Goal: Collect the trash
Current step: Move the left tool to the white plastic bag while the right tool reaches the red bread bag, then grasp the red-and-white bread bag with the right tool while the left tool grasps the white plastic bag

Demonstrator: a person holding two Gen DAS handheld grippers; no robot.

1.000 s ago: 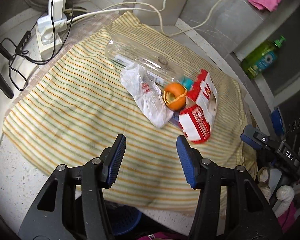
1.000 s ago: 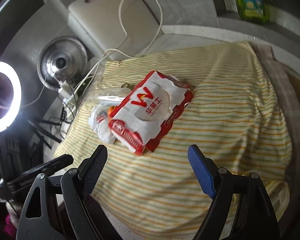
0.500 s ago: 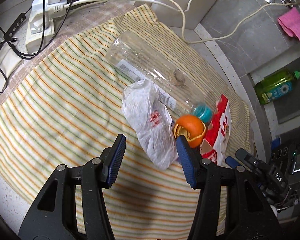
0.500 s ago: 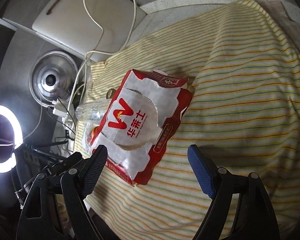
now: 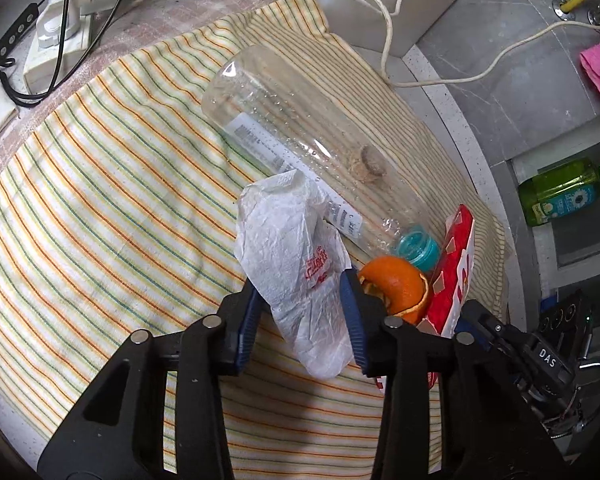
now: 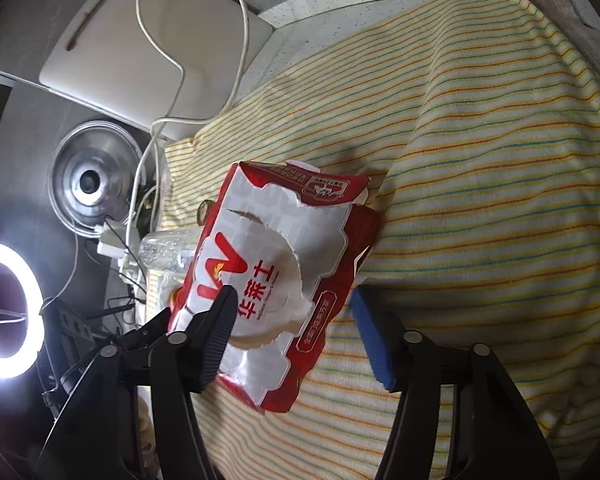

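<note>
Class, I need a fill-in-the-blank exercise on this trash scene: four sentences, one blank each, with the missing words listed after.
1. The clear plastic bottle has a ____ cap.
2. The crumpled white plastic bag lies between the jaws of the ____ gripper.
3. The red and white paper bag lies on a ____ cloth.
4. Beside the cap sits an ____ peel.

Missing words: teal; left; striped; orange

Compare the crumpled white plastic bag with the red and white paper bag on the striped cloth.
The white plastic bag is thin, wrinkled and slightly see-through, with small red print; the red and white paper bag is opaque with bold red print and torn edges. The plastic bag sits between the left gripper jaws; the paper bag sits between those of the right gripper. Both lie on the striped cloth beside the orange peel.
</note>
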